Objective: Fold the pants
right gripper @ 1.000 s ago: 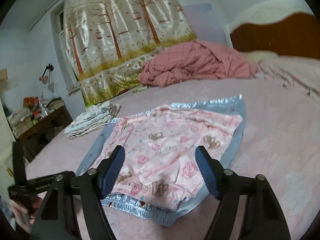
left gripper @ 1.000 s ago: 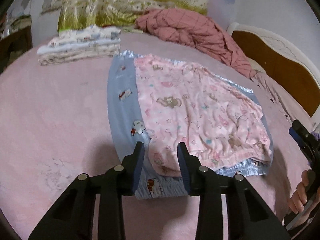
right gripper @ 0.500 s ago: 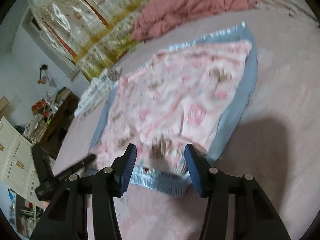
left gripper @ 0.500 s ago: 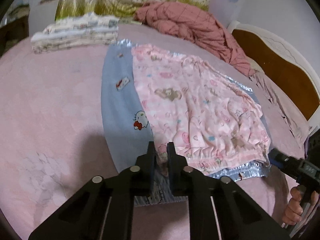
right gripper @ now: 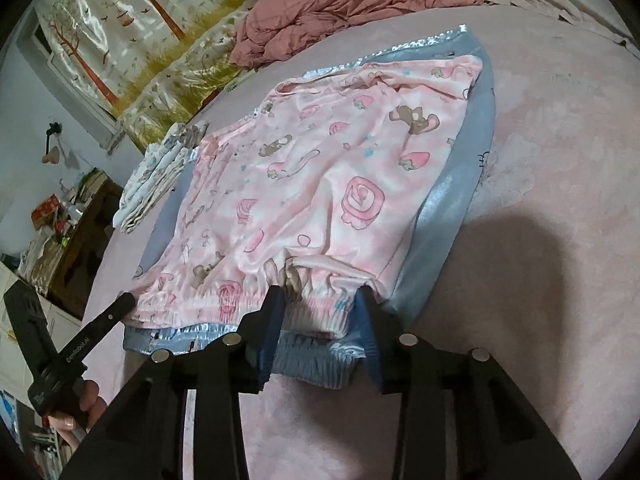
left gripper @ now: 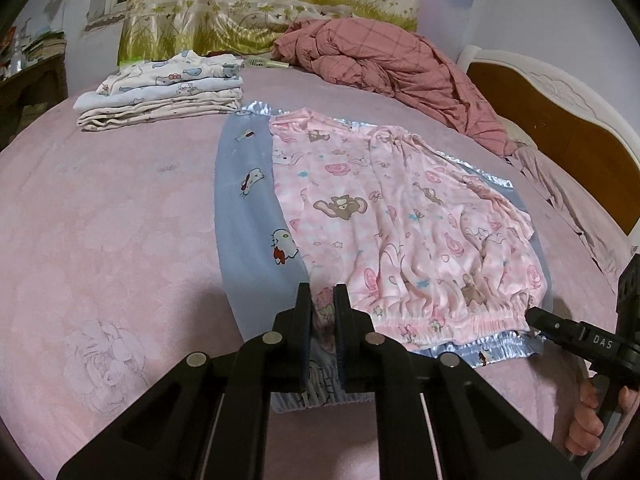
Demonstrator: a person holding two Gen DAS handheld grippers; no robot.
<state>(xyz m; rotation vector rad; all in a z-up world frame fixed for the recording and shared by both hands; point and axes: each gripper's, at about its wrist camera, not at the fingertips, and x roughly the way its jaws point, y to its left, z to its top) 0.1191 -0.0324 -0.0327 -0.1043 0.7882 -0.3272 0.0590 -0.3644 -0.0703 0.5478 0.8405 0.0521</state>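
Pink printed pants lie flat on top of blue cartoon-print pants on the pink bed. My left gripper is shut on the left end of the pink waistband, with pink cloth pinched between its pads. In the right wrist view the pink pants reach down to my right gripper. Its jaws are closing around the right end of the waistband. Gathered pink elastic sits between them with a wide gap left, and the blue waistband lies just below.
A stack of folded clothes sits at the far left of the bed. A crumpled dark-pink quilt lies at the back beside the wooden headboard. Bare sheet spreads to the left. A cluttered desk stands beside the bed.
My left gripper's jaws went from apart to shut on the pink waistband. My right gripper sank and tilted down to the waistband, and its jaws narrowed around it.
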